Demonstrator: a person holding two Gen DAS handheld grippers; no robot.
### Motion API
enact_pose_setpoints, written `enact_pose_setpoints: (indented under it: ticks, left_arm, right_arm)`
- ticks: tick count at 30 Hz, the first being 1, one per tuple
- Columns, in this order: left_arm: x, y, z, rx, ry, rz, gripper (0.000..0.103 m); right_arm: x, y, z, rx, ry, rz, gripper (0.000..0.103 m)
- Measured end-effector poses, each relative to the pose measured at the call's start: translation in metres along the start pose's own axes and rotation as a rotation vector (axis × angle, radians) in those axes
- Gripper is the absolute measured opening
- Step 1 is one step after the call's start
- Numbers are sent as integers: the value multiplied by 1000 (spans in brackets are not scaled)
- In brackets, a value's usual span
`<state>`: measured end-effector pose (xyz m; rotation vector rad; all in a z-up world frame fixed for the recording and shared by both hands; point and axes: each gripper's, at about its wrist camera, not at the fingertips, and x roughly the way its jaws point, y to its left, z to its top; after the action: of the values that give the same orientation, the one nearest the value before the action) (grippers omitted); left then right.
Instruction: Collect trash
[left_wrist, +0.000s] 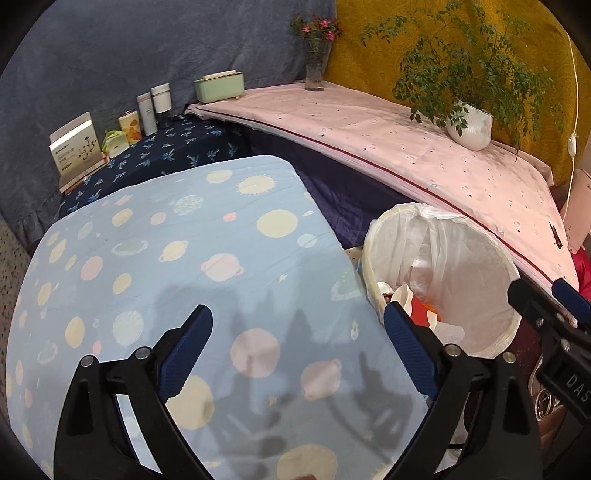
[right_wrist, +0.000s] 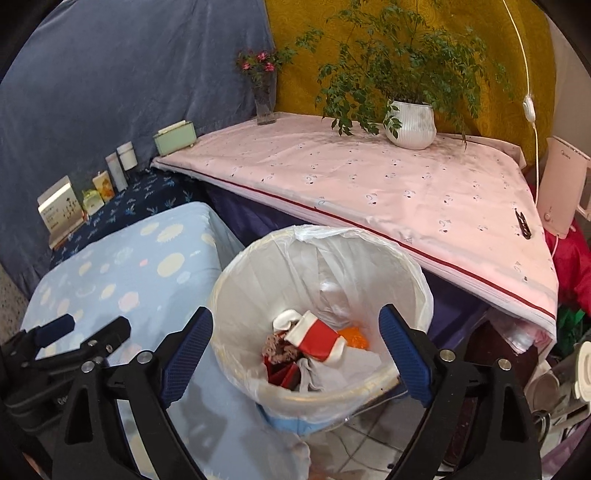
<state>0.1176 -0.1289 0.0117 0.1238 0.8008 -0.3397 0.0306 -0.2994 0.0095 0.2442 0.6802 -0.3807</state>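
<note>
Right gripper (right_wrist: 295, 354) — jaws wide apart, nothing between the pads, hanging directly above the mouth of the trash bin (right_wrist: 321, 306). Left gripper (left_wrist: 297, 343) likewise spread and empty, poised over the blue planet-print cover (left_wrist: 166, 258) on the low worktop just beside the bin.

Bin is lined with a white plastic bag (right_wrist: 332, 266). The collected trash lies at the bottom: a red-and-white crumpled carton (right_wrist: 317, 338), an orange scrap (right_wrist: 354, 336), a brownish wad and grey paper. No loose litter shows on the blue cover or on the pink cloth (right_wrist: 369, 184) of the higher worktop behind.

Judgement: the drop looks done. To finish the step well, lift both grippers clear without snagging the liner's folded rim, which sits loose and could pull off the bin. Then scan the covers for anything missed.

Further out — a potted fern (right_wrist: 410, 125) and a glass vase of pink flowers (right_wrist: 264, 99) on the pink cloth, and a row of small bottles and boxes (right_wrist: 110, 177) along the dark blue cloth at the back.

Writing: the letters "DAS" are legible on the right gripper's body in the left wrist view. A faint logo on the pink kettle (right_wrist: 561, 184) at far right is too small to read, as is the print on the boxes.
</note>
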Motion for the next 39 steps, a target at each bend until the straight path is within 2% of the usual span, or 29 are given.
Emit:
enact_pose_setpoints:
  ticks: [1, 7, 19, 39]
  left_arm:
    - [-3, 2, -2, -7, 2, -2, 90]
    - [-17, 11, -12, -47, 4, 18, 91]
    - [-21, 15, -27, -42, 45, 27, 92]
    - [-30, 12, -28, -62, 39, 42, 92]
  right_arm:
    - [-2, 1, -2, -5, 8, -4, 97]
    - [-16, 3, -12, -11, 12, -7, 97]
    - [-33, 7, -28, -51, 39, -27, 97]
    - [-48, 10, -36, -105, 42, -80, 97]
